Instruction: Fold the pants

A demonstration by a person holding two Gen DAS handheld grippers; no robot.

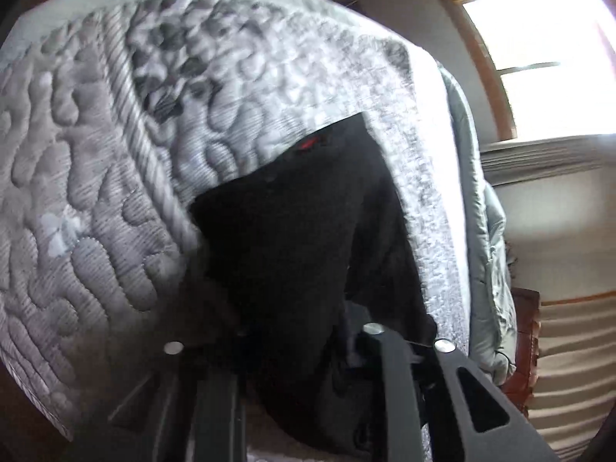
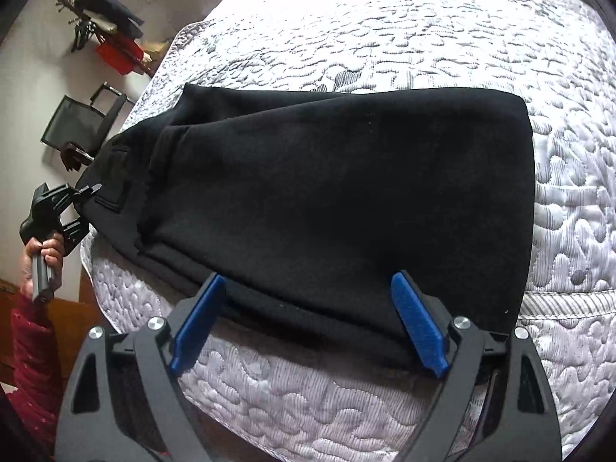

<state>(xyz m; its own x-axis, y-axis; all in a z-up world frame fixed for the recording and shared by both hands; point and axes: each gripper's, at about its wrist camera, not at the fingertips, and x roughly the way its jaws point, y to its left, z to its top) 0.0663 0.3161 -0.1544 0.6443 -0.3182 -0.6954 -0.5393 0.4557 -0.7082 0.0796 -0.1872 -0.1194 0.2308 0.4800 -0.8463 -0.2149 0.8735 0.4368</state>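
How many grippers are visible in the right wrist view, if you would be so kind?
2. The right gripper is at bottom centre, open beside the black pants; the left gripper is at the left edge, touching the pants' end.

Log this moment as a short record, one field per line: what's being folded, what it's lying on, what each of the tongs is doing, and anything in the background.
item: black pants, folded over, lying flat
surface: grey quilted bedspread
right tongs: open, blue fingers spread at the near edge of the pants, nothing gripped
left tongs: at the far left end of the pants, pinching the fabric there; the left wrist view shows black cloth between its fingers
left hand: wrapped around the handle, red sleeve
background: black chair, window
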